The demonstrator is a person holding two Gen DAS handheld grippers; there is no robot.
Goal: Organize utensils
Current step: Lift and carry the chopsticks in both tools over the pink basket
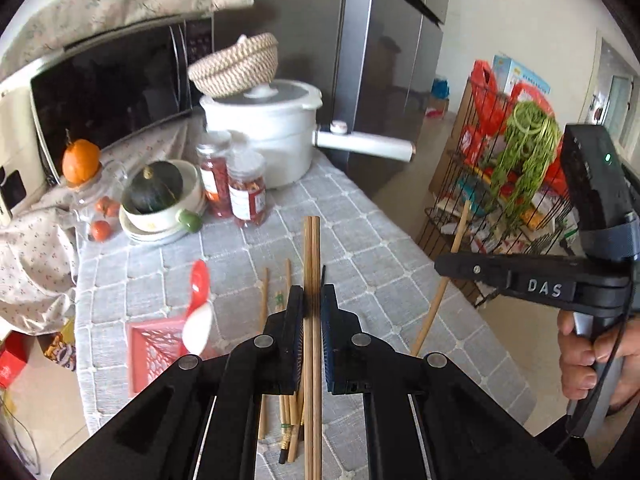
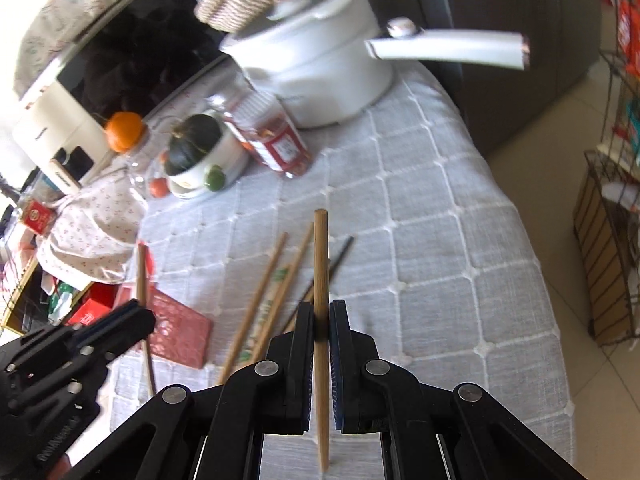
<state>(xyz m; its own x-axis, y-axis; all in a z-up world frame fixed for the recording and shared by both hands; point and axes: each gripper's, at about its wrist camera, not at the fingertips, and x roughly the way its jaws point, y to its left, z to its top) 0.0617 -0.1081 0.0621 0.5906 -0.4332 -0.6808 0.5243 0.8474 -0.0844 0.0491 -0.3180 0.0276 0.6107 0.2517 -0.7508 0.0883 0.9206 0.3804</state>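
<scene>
My left gripper (image 1: pixel 312 300) is shut on a pair of wooden chopsticks (image 1: pixel 311 256), held above the grey checked tablecloth (image 1: pixel 360 232). My right gripper (image 2: pixel 321 316) is shut on a single wooden chopstick (image 2: pixel 320 248); it also shows at the right of the left wrist view (image 1: pixel 440 268), its chopstick (image 1: pixel 440 288) hanging down. Several loose chopsticks (image 2: pixel 272 280) lie on the cloth below both grippers. A red basket (image 1: pixel 152 348) sits at the table's left edge, with a red-and-white spoon (image 1: pixel 198 304) at it. The left gripper (image 2: pixel 132 320) shows at lower left in the right wrist view.
A white pot with a long handle (image 1: pixel 272 128) stands at the back with a woven basket (image 1: pixel 236 64) on it. Two jars (image 1: pixel 236 184), a bowl with a dark squash (image 1: pixel 160 196), a microwave (image 1: pixel 108 92) and a wire rack (image 1: pixel 500 184) off the table's right.
</scene>
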